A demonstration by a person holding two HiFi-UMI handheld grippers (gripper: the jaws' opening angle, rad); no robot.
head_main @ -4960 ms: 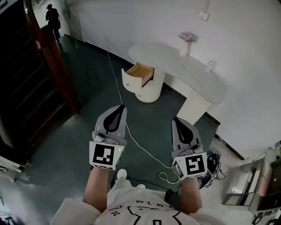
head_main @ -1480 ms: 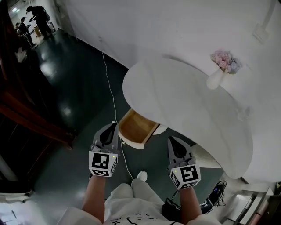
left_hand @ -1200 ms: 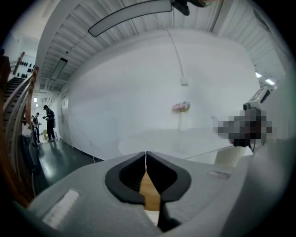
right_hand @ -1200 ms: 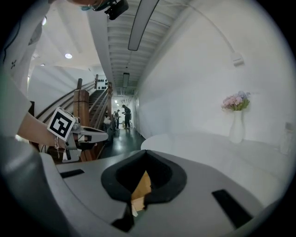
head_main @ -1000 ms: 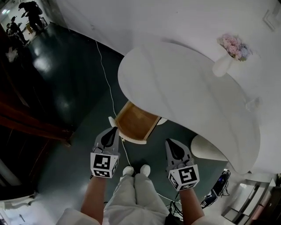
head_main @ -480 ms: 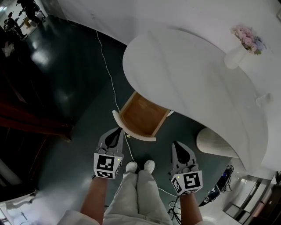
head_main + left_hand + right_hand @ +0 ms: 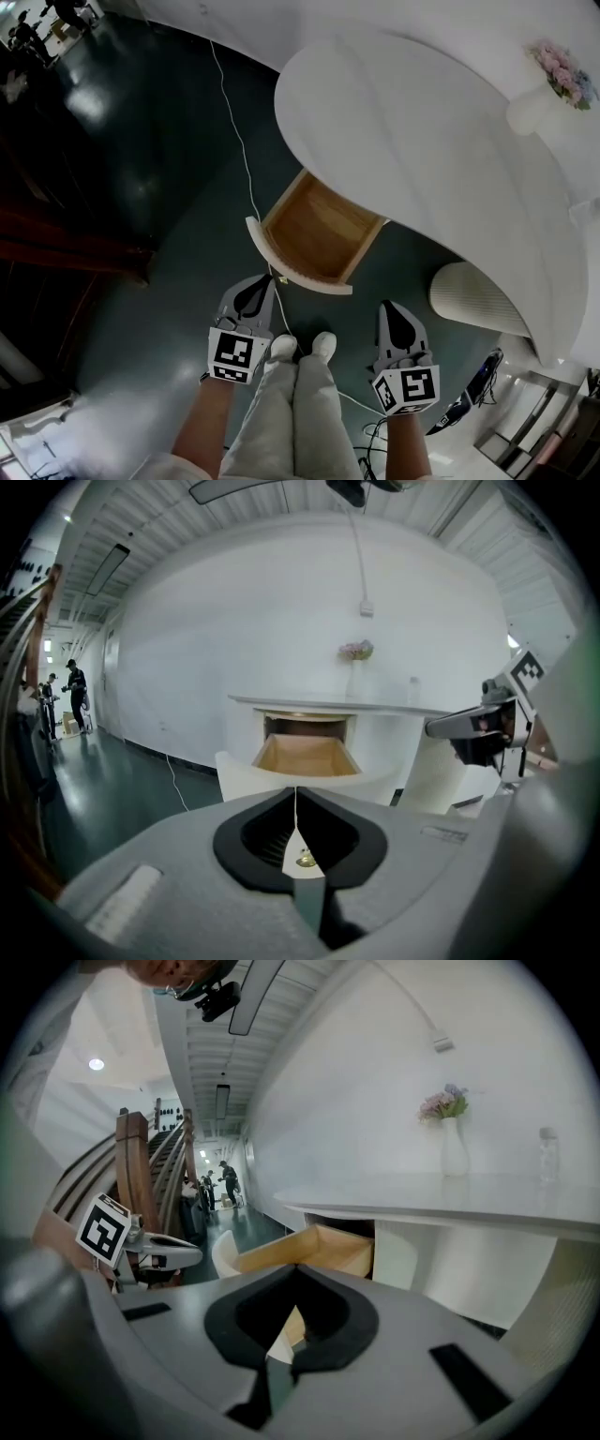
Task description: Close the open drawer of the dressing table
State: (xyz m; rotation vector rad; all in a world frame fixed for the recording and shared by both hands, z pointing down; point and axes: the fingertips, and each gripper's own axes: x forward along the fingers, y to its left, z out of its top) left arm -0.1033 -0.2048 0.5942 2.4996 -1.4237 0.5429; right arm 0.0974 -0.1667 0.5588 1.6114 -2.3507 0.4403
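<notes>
We're right in front of the dressing table [image 7: 422,141], looking steeply down on its pale, rounded top. The surface is nearly bare. A white vase [image 7: 532,111] of flowers stands at the far side by the white wall [image 7: 375,19], and a small clear container [image 7: 548,1152] stands further along.

The drawer [image 7: 319,230] is pulled well out from under the near left end of the top. Its bare wooden inside shows and its curved white front faces us.

The left gripper [image 7: 255,289] hangs near that front at its left corner. Its own view shows the jaws pressed together, only a hairline between them, with nothing held. The right gripper [image 7: 394,317] sits further back, to the right of the drawer. Its jaws are likewise closed and empty.

Below us is a glossy dark green floor [image 7: 159,187]. A thin white cable [image 7: 239,131] runs down from the wall and passes the drawer's left corner towards our shoes [image 7: 300,347]. A ribbed white pedestal [image 7: 473,300] stands under the top on the right. A dark wooden staircase [image 7: 56,244] rises on the left, and people [image 7: 23,28] stand far off down the hall.
</notes>
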